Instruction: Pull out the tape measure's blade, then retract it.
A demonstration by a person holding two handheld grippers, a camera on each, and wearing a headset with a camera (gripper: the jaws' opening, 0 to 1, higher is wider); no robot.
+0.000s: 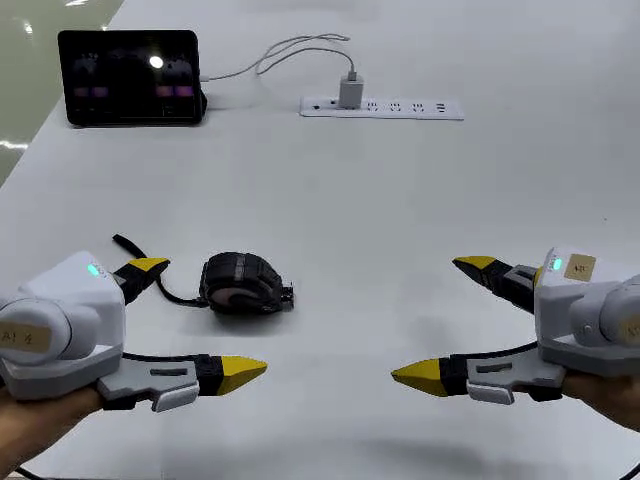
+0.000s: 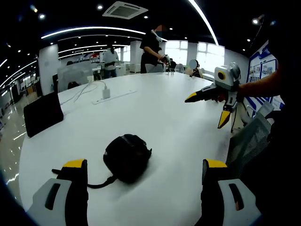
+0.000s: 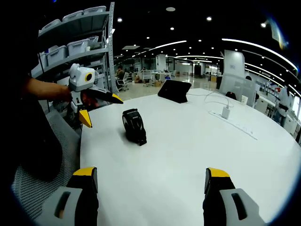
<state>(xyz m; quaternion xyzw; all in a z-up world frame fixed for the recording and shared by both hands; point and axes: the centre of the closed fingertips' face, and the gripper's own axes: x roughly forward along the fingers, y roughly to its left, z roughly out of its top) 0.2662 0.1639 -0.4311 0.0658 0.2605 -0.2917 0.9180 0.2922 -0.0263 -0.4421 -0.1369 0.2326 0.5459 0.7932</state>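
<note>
The tape measure [image 1: 238, 283] lies on the white desk [image 1: 360, 200], its dark case closed up and no blade showing outside it, so the job looks to be at its very start, with the pull-out not yet begun; a black strap [image 1: 125, 245] trails from the case on the side away from the right hand-held gripper [image 1: 437, 318]; the left hand-held gripper [image 1: 200, 316] hovers just beside the tape measure, its yellow-tipped jaws spread wide and holding nothing, one jaw over the strap and the other nearer the person than the case; the right hand-held gripper hangs well apart from the tape measure on the opposite side, its jaws likewise spread and empty; a small dark nub at the end of the case that faces the right hand-held gripper is probably the blade's hook, though it is too small to be sure; the next move, as I judge it, calls for the left hand-held gripper to close on the case and steady it, while the right one comes across and pinches that hook finely before drawing away; beyond the tape measure, far from the person, a tablet [image 1: 130, 75] and a power strip [image 1: 385, 105] sit out of the working path.
</note>
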